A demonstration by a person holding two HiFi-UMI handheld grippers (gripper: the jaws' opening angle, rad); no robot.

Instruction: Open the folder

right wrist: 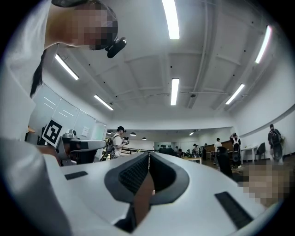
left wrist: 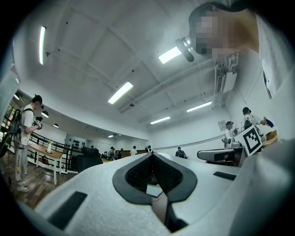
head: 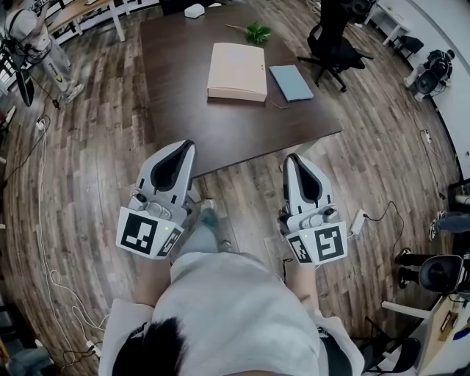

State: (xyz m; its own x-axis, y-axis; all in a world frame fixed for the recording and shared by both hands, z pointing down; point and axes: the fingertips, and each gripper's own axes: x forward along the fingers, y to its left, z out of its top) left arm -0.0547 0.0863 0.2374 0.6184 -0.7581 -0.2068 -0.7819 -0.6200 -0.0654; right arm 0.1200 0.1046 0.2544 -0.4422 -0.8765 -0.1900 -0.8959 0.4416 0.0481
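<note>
A thick beige folder (head: 237, 70) lies shut and flat on the dark brown table (head: 220, 136), toward its far middle. Both grippers are held close to the person's body, short of the table's near edge and well apart from the folder. In the head view my left gripper (head: 187, 145) points at the table's front edge, its jaws closed tip to tip with nothing between them. My right gripper (head: 292, 156) sits beside it to the right, also shut and empty. Both gripper views tilt up toward the ceiling; the left gripper (left wrist: 152, 154) and right gripper (right wrist: 148, 153) show meeting tips.
A grey-blue notebook (head: 291, 82) lies right of the folder, with a small green plant (head: 256, 31) and a white object (head: 194, 10) farther back. A black office chair (head: 334, 48) stands at the table's right. Cables run over the wooden floor (head: 88, 191); a person (head: 37, 44) stands far left.
</note>
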